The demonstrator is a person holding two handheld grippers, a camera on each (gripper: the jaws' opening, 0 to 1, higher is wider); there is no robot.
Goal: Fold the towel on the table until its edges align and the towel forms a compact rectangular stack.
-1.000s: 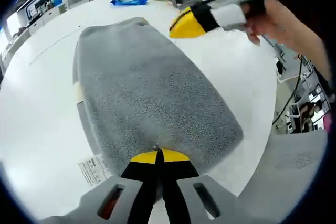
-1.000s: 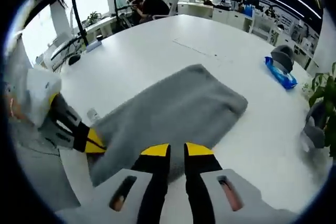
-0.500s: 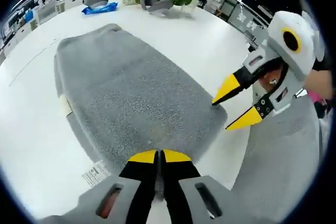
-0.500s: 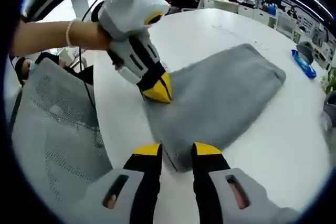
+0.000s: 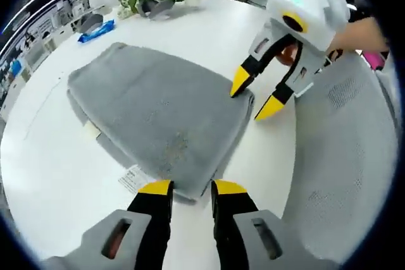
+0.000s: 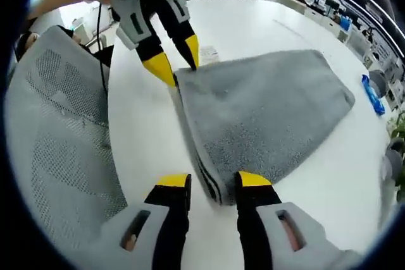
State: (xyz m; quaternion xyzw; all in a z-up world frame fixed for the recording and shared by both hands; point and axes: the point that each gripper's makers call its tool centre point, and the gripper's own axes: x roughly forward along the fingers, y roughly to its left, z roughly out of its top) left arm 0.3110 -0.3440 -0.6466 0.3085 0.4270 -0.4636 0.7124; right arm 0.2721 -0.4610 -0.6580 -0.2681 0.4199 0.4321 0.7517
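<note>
While towel [image 5: 158, 109] lies folded | left gripper [image 5: 191, 188] open | right gripper [image 6: 212, 180] open

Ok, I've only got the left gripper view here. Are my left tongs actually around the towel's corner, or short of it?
Observer: From the right gripper view, the left gripper has its tongs open, one yellow tip on each side of a corner of the towel.
Operator: And the right tongs at their corner?
Observer: The right gripper is open too. Between its tongs, the towel's folded edge shows stacked layers with dark stripes.
</note>
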